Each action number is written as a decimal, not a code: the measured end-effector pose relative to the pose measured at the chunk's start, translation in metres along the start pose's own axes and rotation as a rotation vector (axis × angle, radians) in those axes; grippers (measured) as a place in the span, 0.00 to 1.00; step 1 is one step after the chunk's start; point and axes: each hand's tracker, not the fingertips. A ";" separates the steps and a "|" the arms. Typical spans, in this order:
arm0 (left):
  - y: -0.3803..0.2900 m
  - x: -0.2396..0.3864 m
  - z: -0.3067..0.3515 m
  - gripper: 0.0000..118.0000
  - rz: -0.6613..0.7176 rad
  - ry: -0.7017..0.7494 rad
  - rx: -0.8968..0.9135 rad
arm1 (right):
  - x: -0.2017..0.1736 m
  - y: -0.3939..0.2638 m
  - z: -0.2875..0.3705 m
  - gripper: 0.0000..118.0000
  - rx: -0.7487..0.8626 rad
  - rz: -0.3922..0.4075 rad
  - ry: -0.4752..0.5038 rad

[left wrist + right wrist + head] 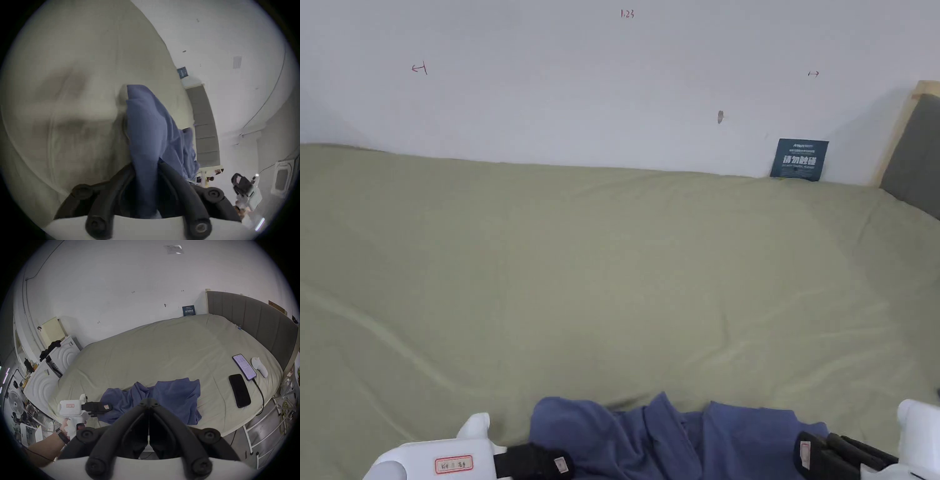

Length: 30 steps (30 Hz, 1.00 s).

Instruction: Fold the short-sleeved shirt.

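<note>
Surface: your bed (162, 353) carries a green sheet, white wall behind.
Shirt: the blue shirt (170, 400) lies crumpled at the near edge, between your two grippers.
Left gripper (146, 164): jaws clamped on a fold of shirt.
Right gripper (148, 402): jaws together, empty, held above the shirt.
Phones (239, 390): two, well right of your right gripper.

A bedroom used as a workspace is suggested: a bed (162, 353) with a padded headboard (259, 318) at right, white appliances (53, 369) and cluttered gear at left.
</note>
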 end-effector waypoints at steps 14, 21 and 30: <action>0.040 0.097 0.174 0.08 -0.440 0.537 0.148 | -0.017 0.002 -0.012 0.02 -0.014 0.033 0.016; 0.022 0.134 0.208 0.08 -0.595 0.928 0.220 | -0.032 -0.001 -0.017 0.02 -0.028 0.061 0.056; 0.007 0.142 0.096 0.08 -0.658 0.889 0.073 | -0.035 -0.010 -0.009 0.02 -0.048 0.073 0.066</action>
